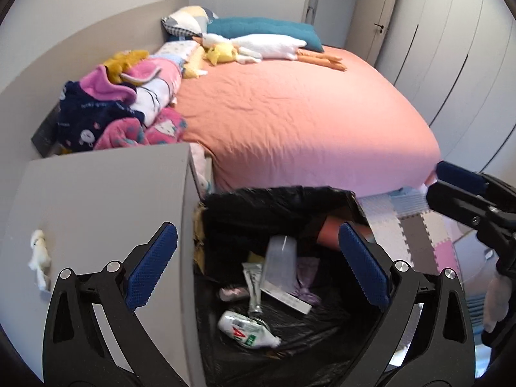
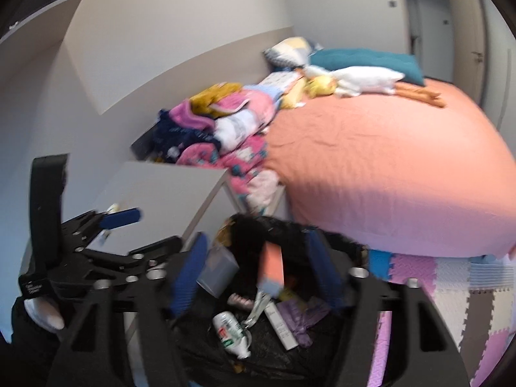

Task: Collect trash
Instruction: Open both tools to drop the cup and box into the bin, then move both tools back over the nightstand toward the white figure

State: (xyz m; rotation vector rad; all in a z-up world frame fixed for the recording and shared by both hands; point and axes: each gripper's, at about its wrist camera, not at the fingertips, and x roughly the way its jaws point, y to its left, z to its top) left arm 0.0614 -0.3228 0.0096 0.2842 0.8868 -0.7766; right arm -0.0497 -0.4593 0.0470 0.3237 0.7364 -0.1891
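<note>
A bin lined with a black bag [image 1: 290, 200] stands between a grey side table and the bed. In it lie a crushed white bottle [image 1: 248, 329], a flattened tube [image 1: 254, 287], a purple wrapper [image 1: 306, 280] and a clear plastic box [image 1: 280, 258]. My left gripper [image 1: 258, 266] hangs open above the bin, its pads touching nothing. My right gripper [image 2: 256, 274] is open over the same bin. An orange box [image 2: 272, 271] sits in the gap, apart from both pads, with the clear box [image 2: 219, 269] beside it. A crumpled white tissue [image 1: 40, 258] lies on the side table.
The grey side table [image 1: 96, 200] adjoins the bin on the left. Behind it, the bed with an orange sheet [image 1: 290, 113] carries a clothes pile [image 1: 122, 109] and plush toys. Foam floor tiles [image 1: 416, 235] lie to the right. The right gripper's finger [image 1: 458, 174] enters at the right edge.
</note>
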